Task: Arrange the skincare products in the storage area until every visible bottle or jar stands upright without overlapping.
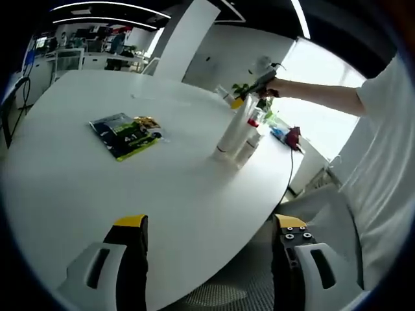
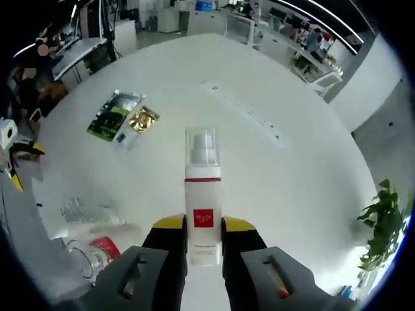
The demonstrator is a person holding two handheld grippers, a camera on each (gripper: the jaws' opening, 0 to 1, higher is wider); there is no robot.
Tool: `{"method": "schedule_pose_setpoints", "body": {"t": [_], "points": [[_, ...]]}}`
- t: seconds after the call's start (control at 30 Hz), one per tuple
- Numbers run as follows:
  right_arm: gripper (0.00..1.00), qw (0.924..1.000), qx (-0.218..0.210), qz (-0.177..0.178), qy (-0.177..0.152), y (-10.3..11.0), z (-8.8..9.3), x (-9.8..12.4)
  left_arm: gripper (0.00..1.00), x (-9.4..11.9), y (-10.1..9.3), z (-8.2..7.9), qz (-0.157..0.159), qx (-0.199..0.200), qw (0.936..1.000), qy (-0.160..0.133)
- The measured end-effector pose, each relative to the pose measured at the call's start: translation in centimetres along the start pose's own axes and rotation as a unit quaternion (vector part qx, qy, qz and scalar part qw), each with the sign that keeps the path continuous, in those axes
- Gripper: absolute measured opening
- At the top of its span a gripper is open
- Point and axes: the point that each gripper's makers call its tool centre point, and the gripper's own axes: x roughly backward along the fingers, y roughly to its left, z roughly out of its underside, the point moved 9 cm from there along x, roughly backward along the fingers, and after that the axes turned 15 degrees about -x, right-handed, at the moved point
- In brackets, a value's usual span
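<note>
Holding the spray bottle tight, the right claw has its two yellow-tipped jaws squeezed on the bottle's lower half, so the clear cap pokes up in front of the claw. In the left gripper view you can see this same claw far ahead and to the right, up above a little bunch of white bottles near the far edge of the round white table. The left claw is spread wide with nothing between its jaws, and the table edge sits just in front of it. To do this step well, I think the bottle should come down slowly, kept straight up, onto a bare spot right beside the bunch and not on top of any of them. Let the bottom sit flat first, then let go gently so it does not tip. Some shiny packets lie farther off, ahead and to the left of the right claw, so they are not in the way.
</note>
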Motion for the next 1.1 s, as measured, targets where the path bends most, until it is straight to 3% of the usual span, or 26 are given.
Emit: {"method": "schedule_pose_setpoints", "body": {"t": [0.33,0.47,0.7,0.9,1.1], "points": [[0.19,0.9959,-0.031,0.008,-0.085,1.4,0.3,5.0,0.73,0.1,-0.8,-0.5,0.016,-0.013,0.9996,-0.018],[0.19,0.9931,-0.037,0.005,-0.111,2.9,1.4,7.2,0.79,0.2,-1.1,-1.3,0.018,-0.039,0.9975,-0.056],[0.19,0.9865,-0.061,0.002,-0.152,3.9,3.1,9.9,0.77,0.2,-1.3,-1.5,0.013,-0.044,0.9972,-0.058],[0.19,0.9797,-0.066,0.007,-0.189,6.6,4.6,12.3,0.78,0.3,-1.5,-1.4,0.013,-0.052,0.9971,-0.055],[0.19,0.9704,-0.089,-0.010,-0.224,8.6,6.1,13.0,0.79,0.7,-1.6,-1.6,0.019,-0.044,0.9965,-0.069]]}}
